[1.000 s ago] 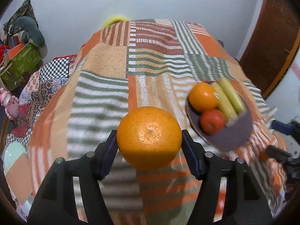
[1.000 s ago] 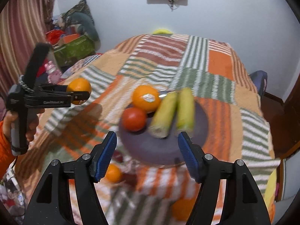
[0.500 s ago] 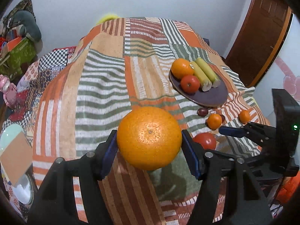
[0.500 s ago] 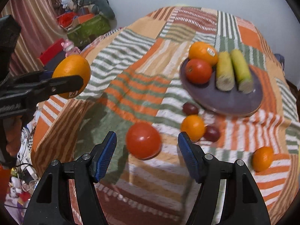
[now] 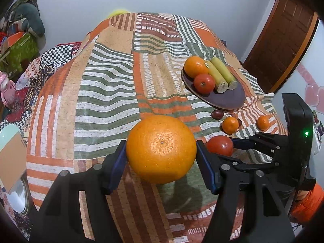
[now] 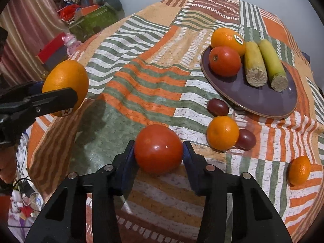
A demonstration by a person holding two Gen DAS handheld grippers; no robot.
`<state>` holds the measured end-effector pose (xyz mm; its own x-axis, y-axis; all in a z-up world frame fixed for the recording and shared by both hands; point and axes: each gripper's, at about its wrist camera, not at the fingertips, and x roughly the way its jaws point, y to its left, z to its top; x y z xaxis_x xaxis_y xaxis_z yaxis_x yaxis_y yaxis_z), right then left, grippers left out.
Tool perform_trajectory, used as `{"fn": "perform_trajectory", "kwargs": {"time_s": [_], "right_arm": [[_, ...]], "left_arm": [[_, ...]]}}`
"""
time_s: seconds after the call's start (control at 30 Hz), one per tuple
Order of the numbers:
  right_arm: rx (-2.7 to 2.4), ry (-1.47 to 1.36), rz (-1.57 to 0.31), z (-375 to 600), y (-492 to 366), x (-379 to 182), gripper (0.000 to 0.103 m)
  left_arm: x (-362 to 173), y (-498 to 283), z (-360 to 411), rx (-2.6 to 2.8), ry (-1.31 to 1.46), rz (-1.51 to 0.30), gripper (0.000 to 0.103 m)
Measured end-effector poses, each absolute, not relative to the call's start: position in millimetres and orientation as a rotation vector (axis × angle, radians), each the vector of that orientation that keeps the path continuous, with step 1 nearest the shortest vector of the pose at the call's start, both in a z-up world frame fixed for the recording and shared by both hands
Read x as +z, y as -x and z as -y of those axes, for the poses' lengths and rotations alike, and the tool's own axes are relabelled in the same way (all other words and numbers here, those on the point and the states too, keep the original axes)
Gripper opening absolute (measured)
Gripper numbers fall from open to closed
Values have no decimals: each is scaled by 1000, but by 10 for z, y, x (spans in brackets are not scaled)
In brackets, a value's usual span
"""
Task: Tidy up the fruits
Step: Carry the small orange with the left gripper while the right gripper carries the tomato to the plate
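Observation:
My left gripper is shut on a large orange and holds it above the striped cloth; it also shows in the right wrist view. My right gripper has closed on a red tomato that rests on the cloth near the front edge; the tomato also shows in the left wrist view. A purple plate at the right holds an orange, a tomato and two yellow-green stalk pieces.
Loose on the cloth in front of the plate lie two small mandarins and two dark plums. Boxes and toys are piled at the left beyond the table. A brown door stands at the right.
My right gripper has moved down to the loose tomato and its jaws have closed around it. My left gripper still holds the large orange, drawn back toward the table's near left side.

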<state>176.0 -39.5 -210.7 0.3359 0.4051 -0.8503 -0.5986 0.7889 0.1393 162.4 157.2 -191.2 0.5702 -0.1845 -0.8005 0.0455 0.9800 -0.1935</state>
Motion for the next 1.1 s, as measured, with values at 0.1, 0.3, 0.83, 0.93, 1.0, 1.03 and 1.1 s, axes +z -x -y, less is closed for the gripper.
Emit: {"fn": "perform_trajectory", "kwargs": {"time_s": [0.1, 0.3, 0.83, 0.93, 1.0, 1.03, 1.1], "right_arm": [[668, 195, -1027, 460, -1739, -2060, 42], [665, 154, -971, 739, -1762, -1818, 42], [521, 118, -830, 1635, -2500, -1313, 42], [505, 102, -814, 1726, -2658, -1309, 42], [489, 95, -811, 1762, -2794, -1341, 42], [486, 91, -811, 1788, -2828, -1348, 42], [478, 79, -817, 1803, -2986, -1411, 42]], "left_arm": [[-1857, -1629, -1522, -137, 154, -948, 65], [-1706, -1713, -1349, -150, 148, -922, 65], [-1540, -2554, -549, -228, 126, -903, 65], [-1559, -2778, -430, -242, 126, -906, 65], [-1570, -2919, -348, -253, 124, -907, 65], [-1581, -3000, -303, -259, 120, -905, 65], [-1610, -3139, -236, -268, 110, -903, 65]]}}
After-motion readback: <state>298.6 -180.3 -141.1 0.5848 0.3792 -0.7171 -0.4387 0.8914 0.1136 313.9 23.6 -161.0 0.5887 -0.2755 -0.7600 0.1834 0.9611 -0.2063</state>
